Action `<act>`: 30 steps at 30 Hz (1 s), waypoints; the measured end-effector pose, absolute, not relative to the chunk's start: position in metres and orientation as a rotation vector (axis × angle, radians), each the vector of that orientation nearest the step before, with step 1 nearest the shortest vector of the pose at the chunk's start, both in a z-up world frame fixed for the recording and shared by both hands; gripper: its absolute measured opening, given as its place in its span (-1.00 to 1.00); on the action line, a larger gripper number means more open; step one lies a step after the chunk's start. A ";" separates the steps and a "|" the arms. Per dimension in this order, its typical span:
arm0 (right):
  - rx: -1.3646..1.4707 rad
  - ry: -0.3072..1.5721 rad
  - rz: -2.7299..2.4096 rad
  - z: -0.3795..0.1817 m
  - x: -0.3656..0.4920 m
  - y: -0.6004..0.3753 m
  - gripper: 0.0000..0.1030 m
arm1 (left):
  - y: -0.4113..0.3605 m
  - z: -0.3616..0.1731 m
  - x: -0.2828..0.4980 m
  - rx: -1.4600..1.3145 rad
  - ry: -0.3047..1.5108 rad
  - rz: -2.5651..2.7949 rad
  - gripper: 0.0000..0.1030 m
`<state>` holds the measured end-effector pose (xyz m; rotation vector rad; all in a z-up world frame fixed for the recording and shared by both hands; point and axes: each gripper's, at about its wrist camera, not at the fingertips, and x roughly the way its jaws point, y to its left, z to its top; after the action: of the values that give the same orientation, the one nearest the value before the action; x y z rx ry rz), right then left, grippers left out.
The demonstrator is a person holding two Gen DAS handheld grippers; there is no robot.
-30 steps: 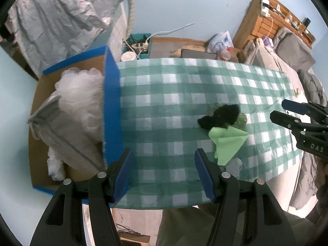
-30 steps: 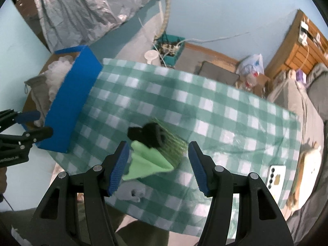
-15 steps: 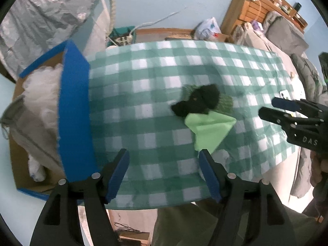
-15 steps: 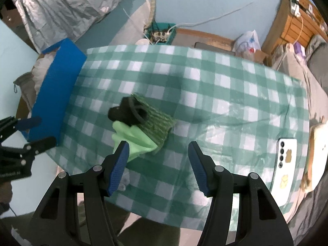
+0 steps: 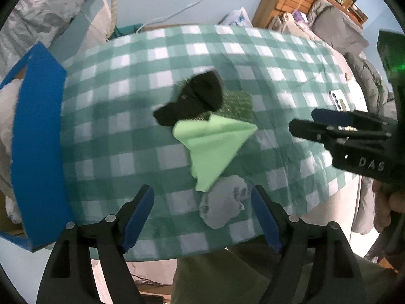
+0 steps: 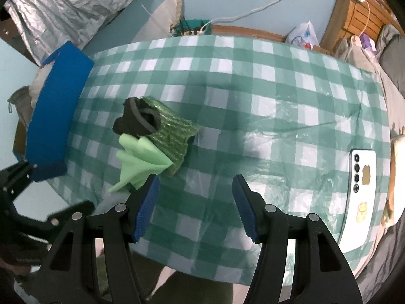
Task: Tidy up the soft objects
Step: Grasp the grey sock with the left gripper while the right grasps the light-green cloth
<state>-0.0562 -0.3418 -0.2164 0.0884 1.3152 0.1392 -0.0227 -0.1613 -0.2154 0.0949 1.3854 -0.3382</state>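
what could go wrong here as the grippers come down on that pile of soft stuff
The black item, light green cloth and dark green mesh piece overlap, so a pinch may lift several at once. The grey sock lies half under the cloth near the table edge and could be dragged off. The left gripper, jaws opening and empty, and the open right gripper stand close together and might collide.

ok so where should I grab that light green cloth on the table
Grip the light green cloth by its raised folded ridge near the black sock, coming straight down from above. It lies flat on the tablecloth, so the fold gives the pads the most fabric to pinch.
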 end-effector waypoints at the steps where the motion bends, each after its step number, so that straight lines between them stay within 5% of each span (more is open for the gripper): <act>1: 0.090 1.316 0.136 -0.217 -0.057 -0.344 0.15 | -0.164 -0.219 -0.023 0.100 1.391 -0.340 0.56; 14: 0.081 1.332 0.135 -0.222 -0.061 -0.356 0.15 | -0.179 -0.259 -0.026 0.126 1.458 -0.317 0.55; 16: 0.075 1.337 0.141 -0.223 -0.060 -0.354 0.15 | -0.178 -0.263 -0.026 0.125 1.462 -0.315 0.48; 21: 0.067 1.344 0.155 -0.227 -0.058 -0.348 0.15 | -0.177 -0.271 -0.026 0.119 1.489 -0.312 -0.21; 30: 0.050 1.340 0.234 -0.231 -0.049 -0.322 0.15 | -0.162 -0.262 -0.030 0.124 1.466 -0.313 -0.34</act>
<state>-0.0493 -0.3218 -0.2305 0.0498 1.3399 0.2339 -0.0303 -0.1622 -0.2622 0.1236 1.4661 -0.3130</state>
